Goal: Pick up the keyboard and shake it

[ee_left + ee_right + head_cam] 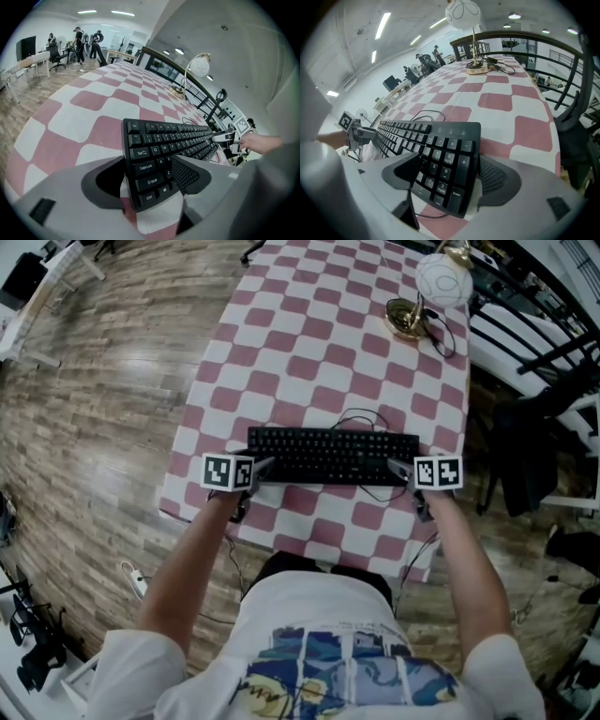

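Head view: keyboard [333, 456] lies flat on the checkered desk [309, 352], centre of frame, long axis left-right across the picture. Left tool [262, 468] is at its left end and right tool [402, 468] at its right end, both reaching in from the bottom of frame. Neither hand is nearer; it's one per end, symmetric.

Left gripper view: left tool [150, 178] is spread wide. The Ctrl/Shift/Caps Lock corner of the keyboard [173, 140] sits in the gap. The jaw at frame right overlaps the keys by Z. The jaw at frame left stands just off the end edge, with cloth showing between. Doesn't read as a pinch yet. The body runs off to the upper right, with the right tool [225, 137] at the far end.

Right gripper view: right tool [450, 176] is spread too. The numpad corner of the keyboard [412, 136] is between the jaws. The jaw at frame left overlaps the digit keys and the jaw at frame right sits just outside the end edge. The long axis runs to the upper left, toward the left tool [361, 133]. A thin cable [424, 216] runs under the near corner.

Read: keyboard not lifted yet. Next move looks like both ends closing together, then an even lift along that axis.
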The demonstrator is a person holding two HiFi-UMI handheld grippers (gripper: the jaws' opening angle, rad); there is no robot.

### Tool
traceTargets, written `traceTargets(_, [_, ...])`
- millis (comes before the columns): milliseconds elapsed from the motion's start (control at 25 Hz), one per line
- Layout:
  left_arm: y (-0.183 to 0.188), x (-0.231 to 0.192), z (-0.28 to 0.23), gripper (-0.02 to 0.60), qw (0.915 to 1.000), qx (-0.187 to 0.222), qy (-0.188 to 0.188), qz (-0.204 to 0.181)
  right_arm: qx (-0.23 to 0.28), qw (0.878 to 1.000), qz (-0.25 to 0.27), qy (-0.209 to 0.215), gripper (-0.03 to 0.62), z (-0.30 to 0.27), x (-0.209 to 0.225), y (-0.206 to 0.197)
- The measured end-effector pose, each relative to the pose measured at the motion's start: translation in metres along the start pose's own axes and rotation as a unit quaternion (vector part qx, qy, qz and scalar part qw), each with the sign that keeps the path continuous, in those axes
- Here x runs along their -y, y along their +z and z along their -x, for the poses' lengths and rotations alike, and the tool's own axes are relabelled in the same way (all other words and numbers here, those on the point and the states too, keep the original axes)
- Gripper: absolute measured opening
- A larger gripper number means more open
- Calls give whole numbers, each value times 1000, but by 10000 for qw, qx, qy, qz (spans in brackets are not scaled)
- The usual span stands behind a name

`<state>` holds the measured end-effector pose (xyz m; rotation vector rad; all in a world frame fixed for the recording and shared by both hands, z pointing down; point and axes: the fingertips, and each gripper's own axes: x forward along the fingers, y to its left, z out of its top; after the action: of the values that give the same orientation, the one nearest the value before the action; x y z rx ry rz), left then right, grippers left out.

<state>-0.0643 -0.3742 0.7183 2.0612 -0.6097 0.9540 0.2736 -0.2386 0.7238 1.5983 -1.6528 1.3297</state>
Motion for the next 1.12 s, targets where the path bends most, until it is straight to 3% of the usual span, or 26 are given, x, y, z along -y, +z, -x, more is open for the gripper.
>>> traceTargets(360, [-4, 2, 4, 298, 9996, 222, 92, 117, 212, 9996, 163, 72, 380, 5, -2, 1])
traceTargets(680, [-1, 6, 29, 296, 9971, 687, 333, 72, 661, 9965, 485, 133, 377, 19, -16, 13])
traceTargets(1120, [10, 26, 95, 296, 9839, 1583, 819, -161, 1284, 9843, 1134, 437, 375, 57, -46, 50])
